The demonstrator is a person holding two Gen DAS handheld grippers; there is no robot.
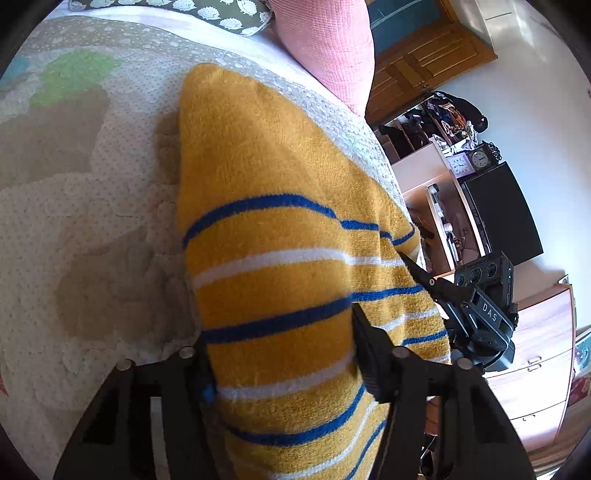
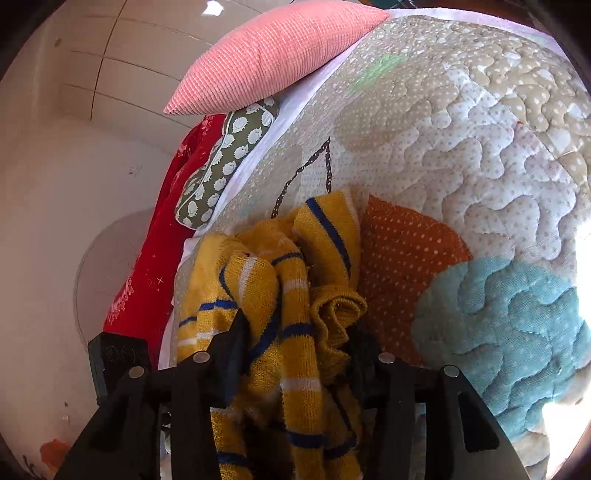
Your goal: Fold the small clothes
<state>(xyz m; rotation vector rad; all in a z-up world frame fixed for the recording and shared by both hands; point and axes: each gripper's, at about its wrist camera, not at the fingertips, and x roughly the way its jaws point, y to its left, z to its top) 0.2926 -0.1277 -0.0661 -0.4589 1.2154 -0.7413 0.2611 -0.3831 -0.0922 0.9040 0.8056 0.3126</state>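
Note:
A mustard-yellow knit sweater (image 1: 266, 177) with blue and white stripes lies stretched over the quilted bed cover (image 1: 74, 221). My left gripper (image 1: 284, 354) is shut on the sweater's near striped part, which drapes over and between the fingers. In the left wrist view the right gripper (image 1: 424, 273) shows at the sweater's right edge, pinching it. In the right wrist view my right gripper (image 2: 295, 339) is shut on a bunched, crumpled part of the same sweater (image 2: 295, 266), which hides the fingertips.
A pink ribbed pillow (image 1: 325, 44) and a grey hedgehog-print cushion (image 1: 221, 11) sit at the head of the bed. A red cloth (image 2: 162, 240) hangs beside the bed. Wooden drawers (image 1: 535, 369), a black monitor (image 1: 502, 210) and shelves stand to the right.

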